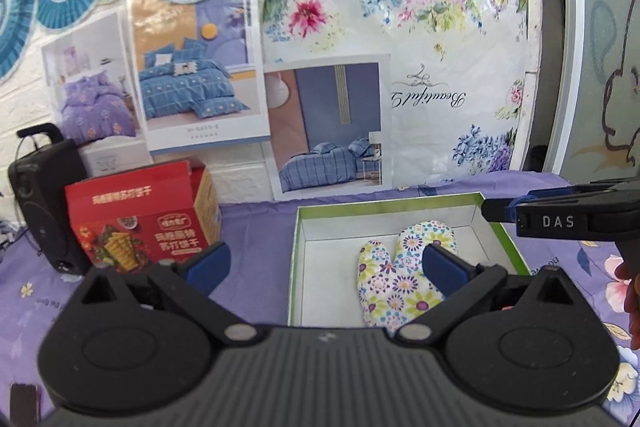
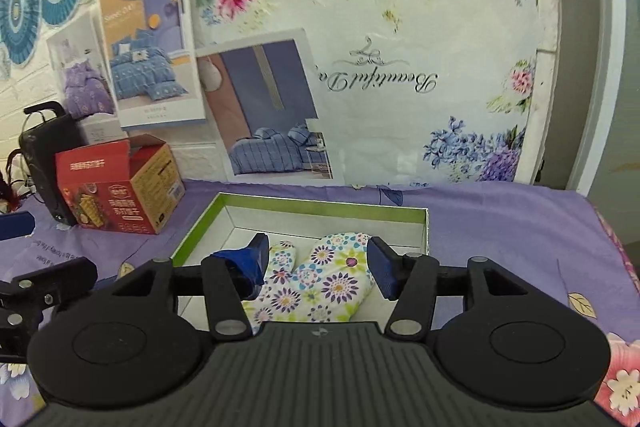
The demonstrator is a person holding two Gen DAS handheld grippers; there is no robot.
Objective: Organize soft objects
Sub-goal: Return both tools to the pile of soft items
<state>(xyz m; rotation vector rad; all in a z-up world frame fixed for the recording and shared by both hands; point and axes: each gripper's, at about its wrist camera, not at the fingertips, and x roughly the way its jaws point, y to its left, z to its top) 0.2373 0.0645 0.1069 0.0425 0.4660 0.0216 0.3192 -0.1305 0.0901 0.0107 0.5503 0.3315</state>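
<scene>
Purple floral cloth (image 2: 500,227) covers table — posters (image 1: 200,75) on wall.

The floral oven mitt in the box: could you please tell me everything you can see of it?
The oven mitt is white padded fabric printed with purple, green, yellow and blue flowers. It lies flat on the white floor of the shallow green-rimmed box, thumb to the left, rounded fingertip end toward the back wall, cuff hidden behind the gripper bodies. The right gripper hovers open with the mitt between its blue pads; whether they touch it is unclear. The left gripper is open too.
</scene>
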